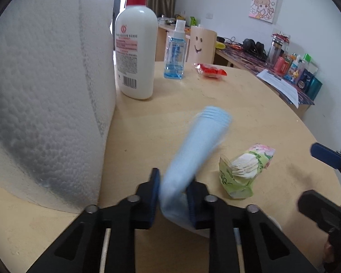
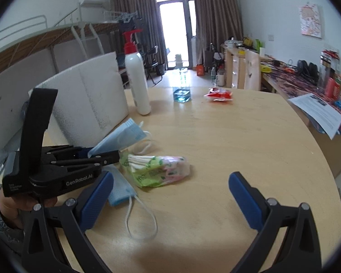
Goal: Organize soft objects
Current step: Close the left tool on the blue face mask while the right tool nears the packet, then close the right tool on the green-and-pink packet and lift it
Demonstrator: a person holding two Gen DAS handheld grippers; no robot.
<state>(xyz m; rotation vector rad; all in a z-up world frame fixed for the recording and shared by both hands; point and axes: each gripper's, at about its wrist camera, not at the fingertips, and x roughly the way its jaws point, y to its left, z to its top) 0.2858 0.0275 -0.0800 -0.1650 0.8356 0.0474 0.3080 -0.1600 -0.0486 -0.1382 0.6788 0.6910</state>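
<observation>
So the left gripper (image 1: 174, 195) is pinching a blue mask (image 1: 193, 150), jaws nearly shut on its pleated fabric, lifting one end off the bench (image 2: 216, 147), probably for sorting. The right gripper (image 2: 170, 195) is hanging wide open, empty. A crinkly tissue pack (image 2: 156, 170) is lying just beside.

Blue mask (image 1: 193, 150) motion-blurred; foam block (image 1: 45, 91) cut off at left edge.

Soft daylight from a glass door (image 2: 175, 29), fisheye-dark corners, motion-blurred face mask (image 1: 193, 154).
</observation>
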